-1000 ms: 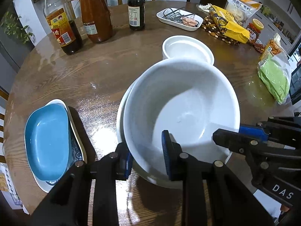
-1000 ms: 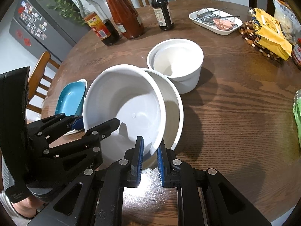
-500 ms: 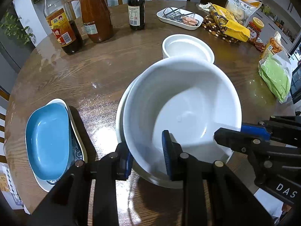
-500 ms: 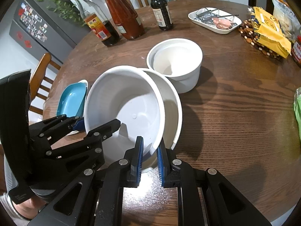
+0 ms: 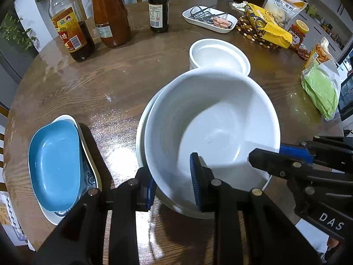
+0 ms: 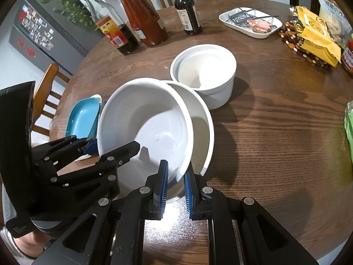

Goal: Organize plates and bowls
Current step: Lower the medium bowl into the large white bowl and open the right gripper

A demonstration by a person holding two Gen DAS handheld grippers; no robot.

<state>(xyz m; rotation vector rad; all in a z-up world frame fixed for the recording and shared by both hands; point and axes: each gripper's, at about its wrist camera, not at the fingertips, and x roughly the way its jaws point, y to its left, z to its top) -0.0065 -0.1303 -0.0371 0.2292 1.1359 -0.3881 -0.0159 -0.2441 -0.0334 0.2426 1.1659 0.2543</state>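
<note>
A: Nesting one white bowl (image 5: 211,119) into a second bowl (image 6: 201,130) on the table (image 6: 275,132), it hung tilted; both the left gripper (image 5: 174,183) and right gripper (image 6: 175,177) pinched its near rim.

B: Next step, likely?

A: Levelling it, lowering, then releasing.

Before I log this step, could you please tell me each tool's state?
Left tool: closed on the upper white bowl's rim.
Right tool: closed on the same bowl's rim.

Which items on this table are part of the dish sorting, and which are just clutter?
Job: large white bowl gripped by both grippers, white bowl beneath, small white round bowl, blue oval dish on patterned plate.

Clutter: three sauce bottles, snack bags, white rectangular tray.
</note>
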